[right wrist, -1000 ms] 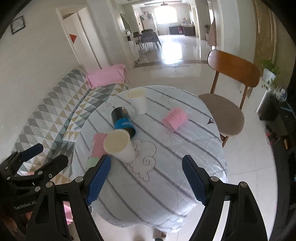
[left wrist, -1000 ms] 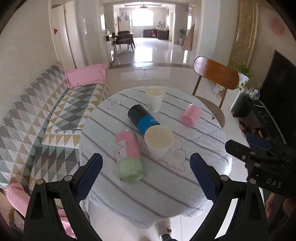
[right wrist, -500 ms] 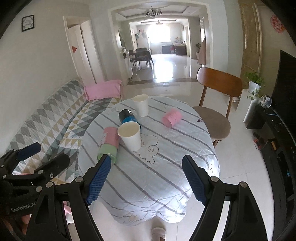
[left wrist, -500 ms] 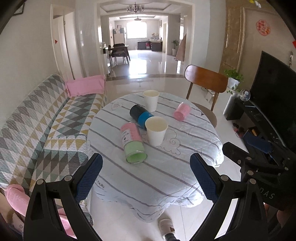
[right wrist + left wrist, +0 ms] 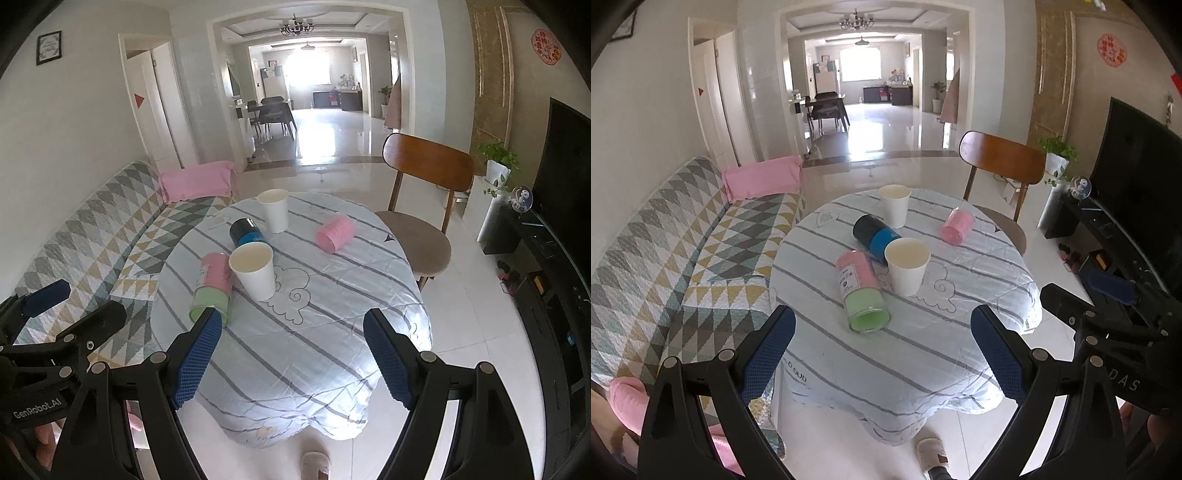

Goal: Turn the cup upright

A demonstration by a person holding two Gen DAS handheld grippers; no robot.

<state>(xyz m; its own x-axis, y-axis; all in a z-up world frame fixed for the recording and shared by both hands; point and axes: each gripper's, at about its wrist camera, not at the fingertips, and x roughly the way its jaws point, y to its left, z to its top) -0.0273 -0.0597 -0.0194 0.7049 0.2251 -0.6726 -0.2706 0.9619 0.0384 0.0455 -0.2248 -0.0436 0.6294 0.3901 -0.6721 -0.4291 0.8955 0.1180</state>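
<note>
A round table with a striped cloth (image 5: 923, 339) carries several cups. A pink-and-green cup (image 5: 862, 291) lies on its side at the near left. A black-and-blue cup (image 5: 875, 236) lies on its side behind it. A small pink cup (image 5: 956, 225) lies on its side at the right. Two white paper cups stand upright, one near (image 5: 907, 266) and one far (image 5: 894, 205). My left gripper (image 5: 882, 332) is open and empty, held back from the table's near edge. My right gripper (image 5: 293, 336) is open and empty, also short of the table (image 5: 314, 350).
A patterned sofa (image 5: 665, 258) with a pink pillow (image 5: 762, 177) runs along the left. A wooden chair (image 5: 1001, 162) stands behind the table at the right. A dark TV stand (image 5: 1108, 236) is at the far right. My slippered foot (image 5: 932, 450) shows below.
Both grippers have pulled back and up from the table, so the table and cups look smaller and farther away. The cups have not moved.
</note>
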